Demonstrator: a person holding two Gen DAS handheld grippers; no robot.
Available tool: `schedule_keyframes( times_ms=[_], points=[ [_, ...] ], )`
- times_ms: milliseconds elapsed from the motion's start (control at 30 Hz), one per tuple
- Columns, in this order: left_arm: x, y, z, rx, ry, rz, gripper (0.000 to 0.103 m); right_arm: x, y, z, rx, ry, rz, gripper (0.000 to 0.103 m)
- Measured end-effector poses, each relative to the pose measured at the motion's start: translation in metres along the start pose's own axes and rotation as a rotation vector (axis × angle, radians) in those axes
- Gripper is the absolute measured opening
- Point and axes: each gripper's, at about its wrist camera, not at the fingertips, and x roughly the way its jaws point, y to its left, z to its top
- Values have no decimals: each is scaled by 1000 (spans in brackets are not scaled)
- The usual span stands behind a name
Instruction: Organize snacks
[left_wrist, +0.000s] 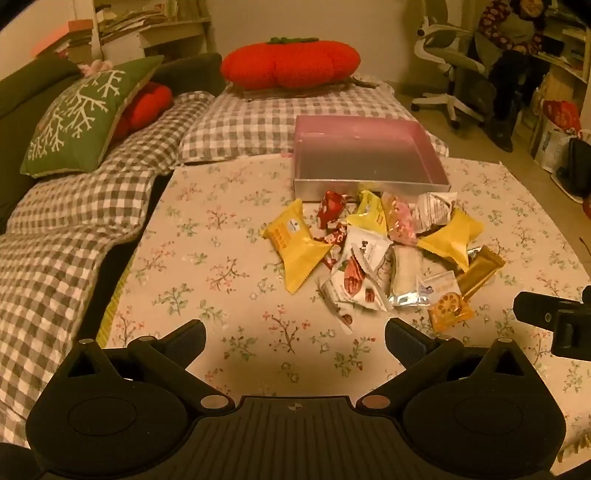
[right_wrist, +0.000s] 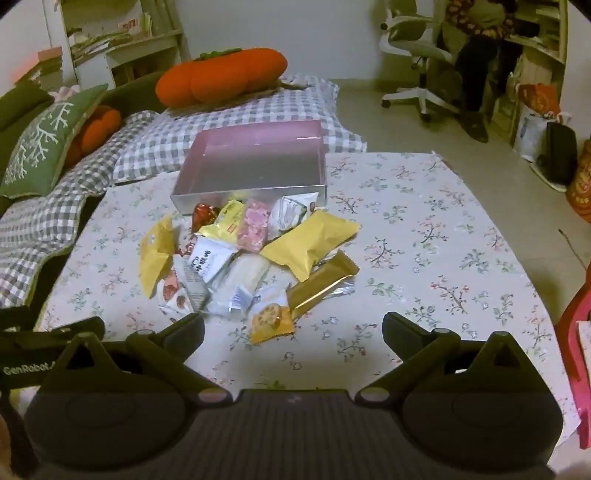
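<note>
A pile of wrapped snacks (left_wrist: 376, 251) lies on the floral tablecloth (left_wrist: 207, 243), with yellow, white, red, pink and gold packets. It also shows in the right wrist view (right_wrist: 243, 258). Behind it stands an empty pink box (left_wrist: 365, 155) with silver walls, also in the right wrist view (right_wrist: 255, 162). My left gripper (left_wrist: 295, 339) is open and empty, short of the pile. My right gripper (right_wrist: 293, 332) is open and empty, with an orange lotus-root packet (right_wrist: 271, 319) just ahead between its fingers. The right gripper's finger also shows at the right edge of the left wrist view (left_wrist: 554, 317).
A sofa with checked cushions (left_wrist: 74, 229), a green pillow (left_wrist: 85, 114) and a red pumpkin cushion (left_wrist: 291, 62) runs along the left and back. An office chair (right_wrist: 417, 55) with a seated person stands at the back right. Bags (right_wrist: 554, 147) sit on the floor at right.
</note>
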Motion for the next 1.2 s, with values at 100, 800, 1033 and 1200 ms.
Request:
schedule_keyframes(
  times_ms=[100, 800, 1033, 1200],
  points=[
    [1, 1, 0, -3, 3, -7, 103, 1, -1, 2, -14, -3, -13, 103],
    [0, -2, -4, 9, -6, -14, 103, 2, -2, 2, -13, -31, -9, 103],
    [4, -1, -11, 1, 19, -27, 103, 4, -3, 0, -17, -16, 7, 103],
    [8, 1, -15, -3, 36, -28, 103, 4, -3, 0, -32, -19, -14, 103]
  ],
)
